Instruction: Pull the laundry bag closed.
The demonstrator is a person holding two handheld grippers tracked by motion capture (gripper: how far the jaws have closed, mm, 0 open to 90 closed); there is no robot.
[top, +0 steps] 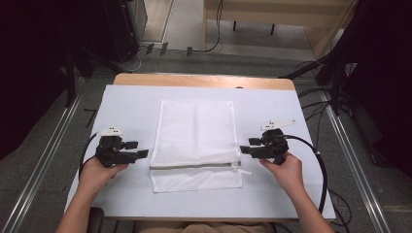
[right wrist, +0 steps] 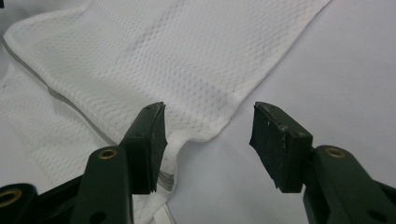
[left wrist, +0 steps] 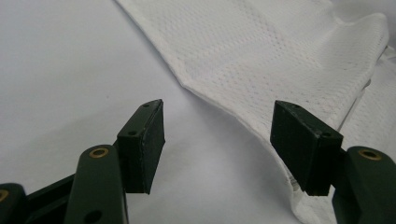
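mesh bag point(top: 196, 141): white mesh laundry-type bag, lying flat in the middle of the tabletop point(top: 126, 104), long side running away from the person. In the left gripper view it's the netted white fabric point(left wrist: 261, 56), and in the right gripper view too point(right wrist: 177, 60).

zipper point(top: 194, 166): grey strip crossing the bag near the end closest to the person, looks zipped across, with a little white pull tab point(top: 243, 170) sticking out on the bag's right edge.

left claw point(top: 141, 151): held low just off the bag's left edge, level with the zipper, pointing in at it. Jaws are spread wide with nothing between them. In its own view point(left wrist: 217, 144) the bag's hem runs across the gap, with one pad over bare tabletop and the other over the mesh.

right claw point(top: 244, 147): mirror image on the other side, right at the bag's right edge by the zipper end. Also released and not pinching anything; in its own view point(right wrist: 208, 142) the bag's edge sits between the jaws.

contact: honestly can't tell if either claw is brushing the fabric.

tabletop cover: plain white sheet, wooden edge showing at the far side.
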